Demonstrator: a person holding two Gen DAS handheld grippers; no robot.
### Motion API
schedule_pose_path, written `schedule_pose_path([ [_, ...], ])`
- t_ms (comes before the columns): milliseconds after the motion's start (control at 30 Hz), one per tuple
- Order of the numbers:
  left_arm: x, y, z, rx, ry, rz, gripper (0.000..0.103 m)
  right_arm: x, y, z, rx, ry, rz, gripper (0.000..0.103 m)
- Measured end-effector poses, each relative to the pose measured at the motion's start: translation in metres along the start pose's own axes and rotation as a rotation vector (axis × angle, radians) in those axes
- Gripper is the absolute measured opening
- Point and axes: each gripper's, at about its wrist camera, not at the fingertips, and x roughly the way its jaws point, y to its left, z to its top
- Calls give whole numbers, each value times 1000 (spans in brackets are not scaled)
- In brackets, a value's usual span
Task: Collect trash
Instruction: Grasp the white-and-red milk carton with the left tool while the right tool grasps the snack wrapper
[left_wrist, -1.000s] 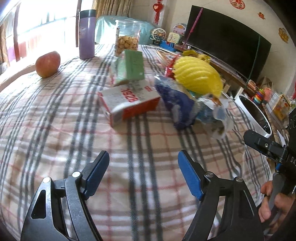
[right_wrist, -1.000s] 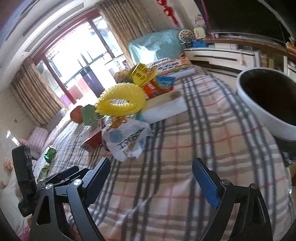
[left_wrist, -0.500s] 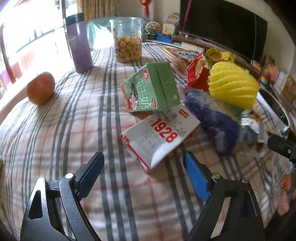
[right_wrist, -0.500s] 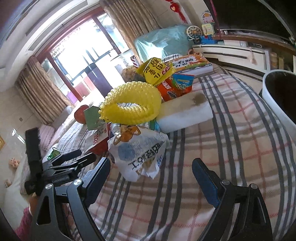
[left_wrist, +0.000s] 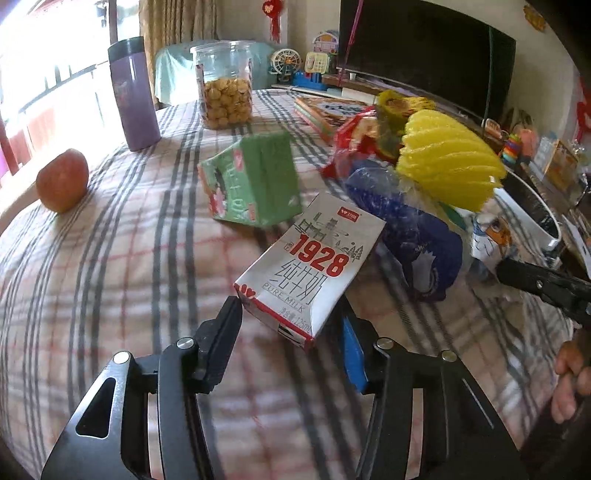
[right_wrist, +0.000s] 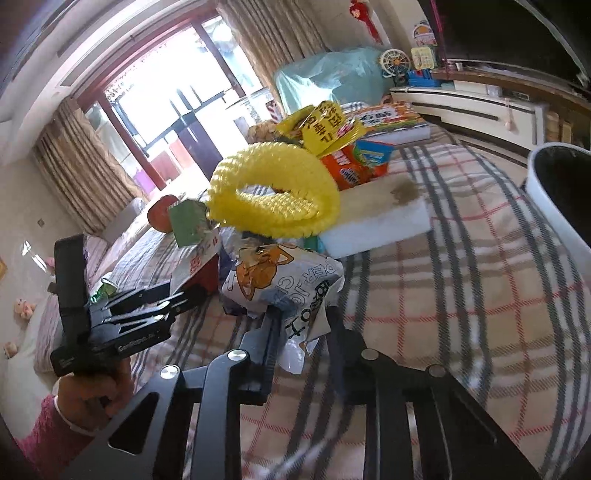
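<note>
Checked tabletop (left_wrist: 110, 258), trash heaped mid-cloth. Both tongs have just been closing: left tongs (left_wrist: 291, 328) now pinch milk carton (left_wrist: 314, 266), right tongs (right_wrist: 299, 332) pinch white wrapper (right_wrist: 284, 284). Two pieces secured; bin (right_wrist: 554, 206) waits off the right edge.

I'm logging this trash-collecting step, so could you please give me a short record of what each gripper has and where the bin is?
left gripper: jaws just closing around the white "1928" milk carton; carton between the fingers, contact unclear
right gripper: jaws just closed, shut on the white printed plastic snack bag
bin: white round bin with dark inside, at the table's far right edge
surface: plaid tablecloth
also nearby: green carton, yellow foam fruit net
</note>
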Motion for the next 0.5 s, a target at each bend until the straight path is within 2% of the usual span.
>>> schedule_pose_path([
  [267, -30, -29, -15, -71, -45, -50, 50, -39, -23, -11, 31, -46, -37, 21],
  [500, -46, -58, -16, -57, -65, -111, 50, -68, -48, -15, 73, -96, -90, 21],
])
